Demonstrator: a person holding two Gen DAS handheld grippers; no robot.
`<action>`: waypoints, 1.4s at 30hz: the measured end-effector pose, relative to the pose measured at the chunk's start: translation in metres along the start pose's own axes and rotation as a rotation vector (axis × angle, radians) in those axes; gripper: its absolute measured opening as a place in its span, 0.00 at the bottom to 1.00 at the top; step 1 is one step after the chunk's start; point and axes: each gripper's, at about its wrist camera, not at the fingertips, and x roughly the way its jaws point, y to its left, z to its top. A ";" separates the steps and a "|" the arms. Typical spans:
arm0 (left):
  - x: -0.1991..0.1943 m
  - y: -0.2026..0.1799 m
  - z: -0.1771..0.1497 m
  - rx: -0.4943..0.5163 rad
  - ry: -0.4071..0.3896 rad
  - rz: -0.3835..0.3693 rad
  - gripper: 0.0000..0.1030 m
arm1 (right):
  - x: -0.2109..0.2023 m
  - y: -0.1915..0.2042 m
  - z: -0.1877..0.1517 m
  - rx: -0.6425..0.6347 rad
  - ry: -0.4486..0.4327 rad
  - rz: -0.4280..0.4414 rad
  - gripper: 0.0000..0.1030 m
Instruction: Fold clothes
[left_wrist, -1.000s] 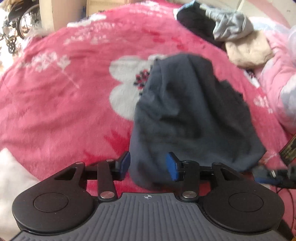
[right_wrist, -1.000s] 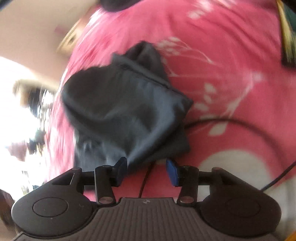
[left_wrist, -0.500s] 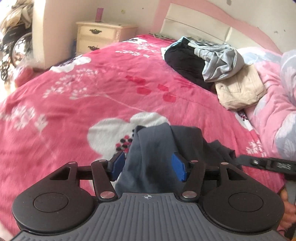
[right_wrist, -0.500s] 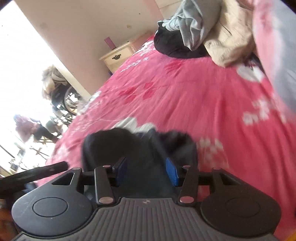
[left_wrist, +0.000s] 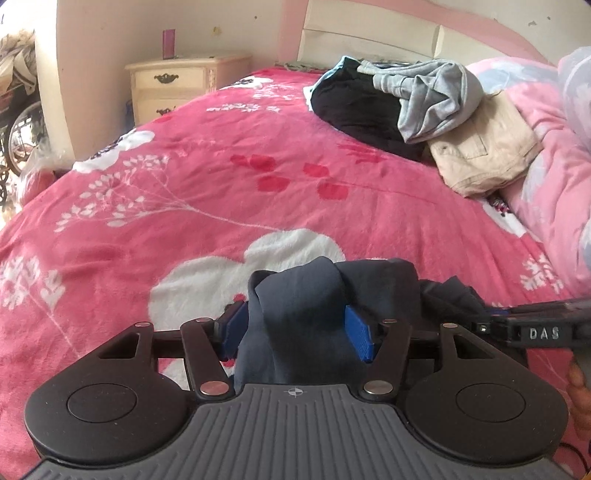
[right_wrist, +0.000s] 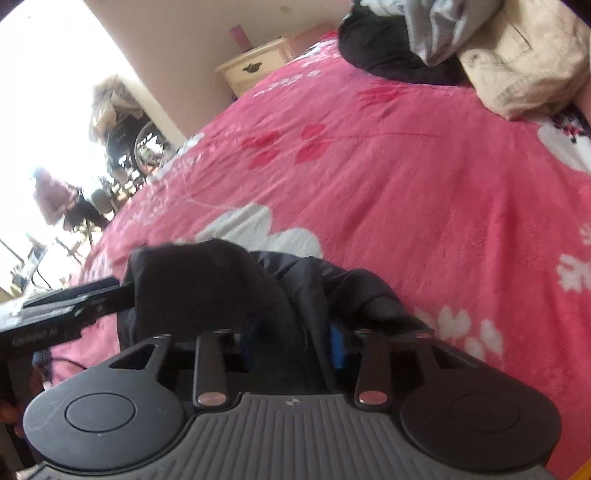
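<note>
Surface: pink floral blanket (left_wrist: 229, 192) covers the bed.
Room: cream nightstand (left_wrist: 173, 86) by the wall.
Garment: dark navy cloth (left_wrist: 295, 314) bunched near you.
Your left gripper (left_wrist: 295, 332): clamping the cloth.
Your right gripper (right_wrist: 291, 345): also gripping it.

Wide bed under a fluffy pink blanket (left_wrist: 229, 192) printed with white flowers and red petals. Far corner by the headboard: a heap of clothes, with a black garment (left_wrist: 362, 110) flat on the blanket, a crumpled grey hoodie (left_wrist: 436, 96) on top, and folded beige trousers (left_wrist: 484, 151) just beside. Near edge: bunched dark navy garment (left_wrist: 295, 310), over a large white flower.
</note>
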 end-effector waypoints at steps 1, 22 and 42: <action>0.000 -0.001 0.000 0.005 -0.006 -0.001 0.56 | -0.004 0.004 -0.002 -0.018 -0.018 -0.006 0.11; 0.028 -0.022 -0.003 0.113 -0.040 0.058 0.65 | -0.043 -0.028 -0.048 0.221 -0.315 -0.112 0.07; 0.009 -0.026 -0.019 0.229 -0.159 -0.041 0.37 | -0.034 0.047 -0.028 -0.292 -0.370 -0.062 0.13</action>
